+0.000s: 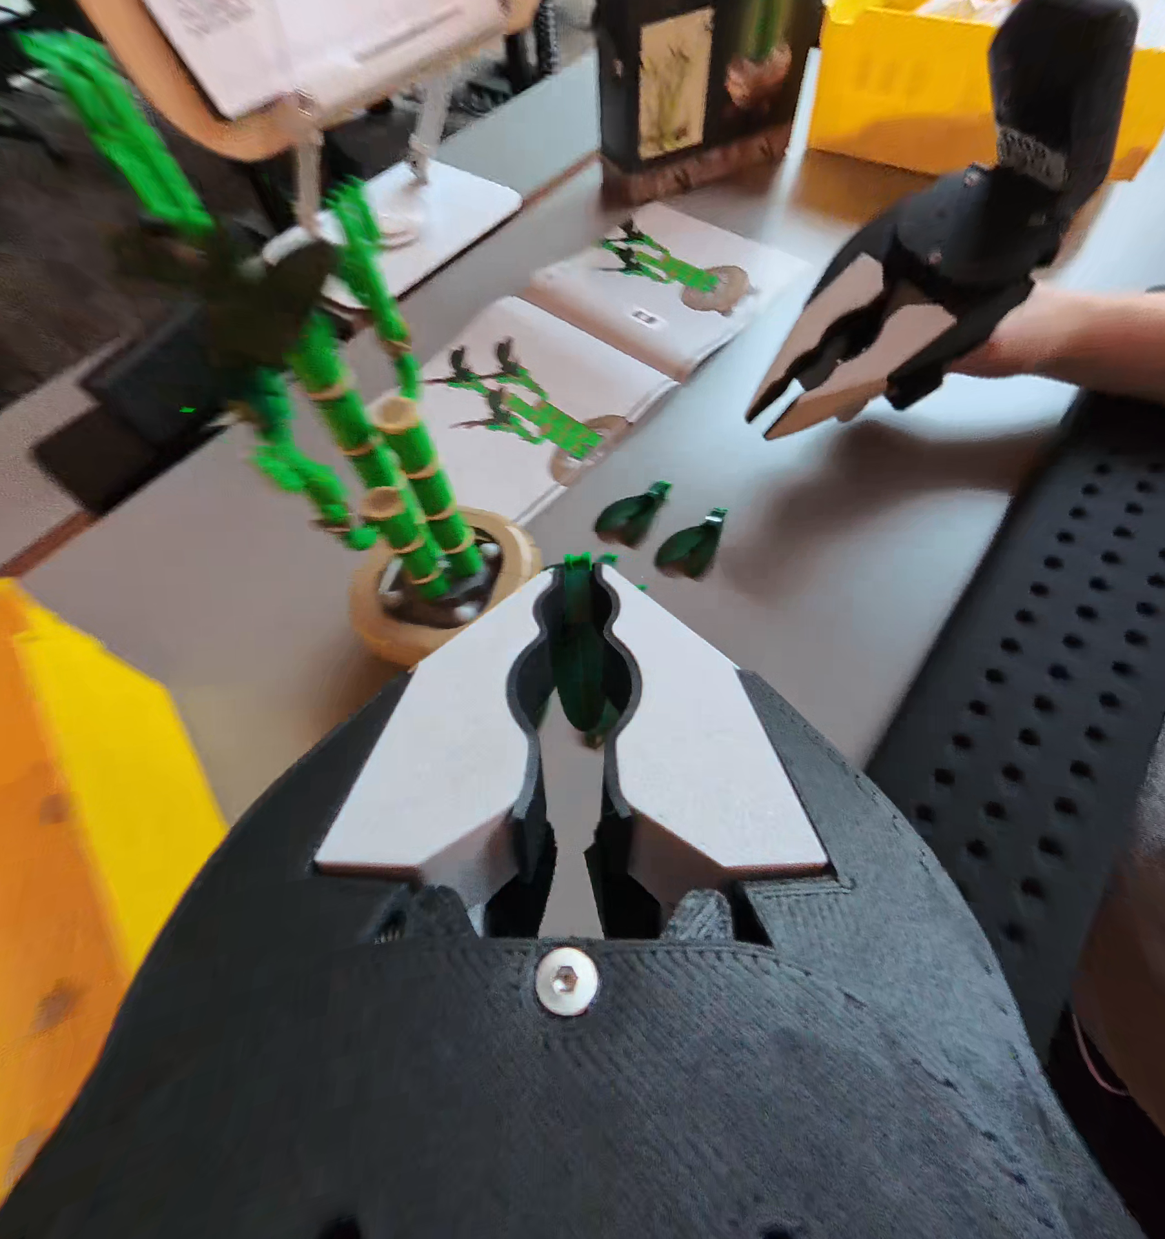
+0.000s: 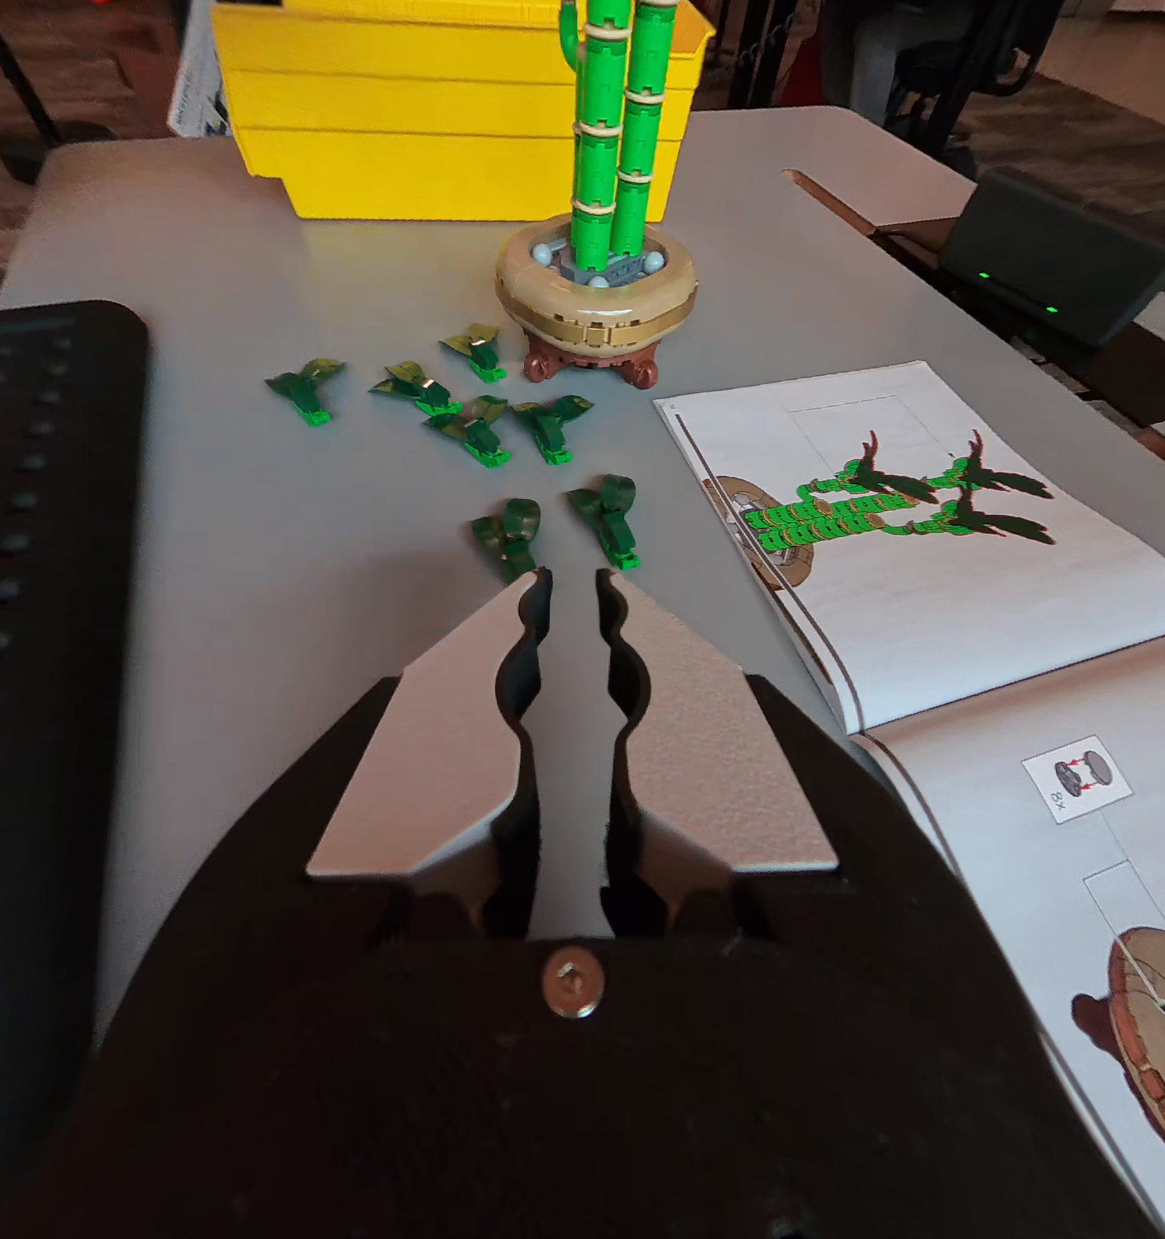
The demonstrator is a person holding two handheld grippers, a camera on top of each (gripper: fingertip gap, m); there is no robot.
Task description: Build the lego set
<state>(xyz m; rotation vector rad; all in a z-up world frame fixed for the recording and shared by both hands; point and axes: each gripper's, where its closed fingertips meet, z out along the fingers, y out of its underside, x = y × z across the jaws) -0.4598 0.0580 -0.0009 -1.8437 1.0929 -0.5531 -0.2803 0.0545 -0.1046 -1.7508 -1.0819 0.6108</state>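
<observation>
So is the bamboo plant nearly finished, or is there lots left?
Partly. Done: the tan pot with tall green stalks standing in it, plus side branches in the left wrist view. In hand: the left gripper is shut on one dark green leaf piece. The right gripper is open and empty. Left: seven loose leaf clusters lie on the table.

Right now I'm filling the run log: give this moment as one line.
left gripper: shut on leaf piece | right gripper: open, empty, above table | loose leaf pieces near bamboo model
</observation>
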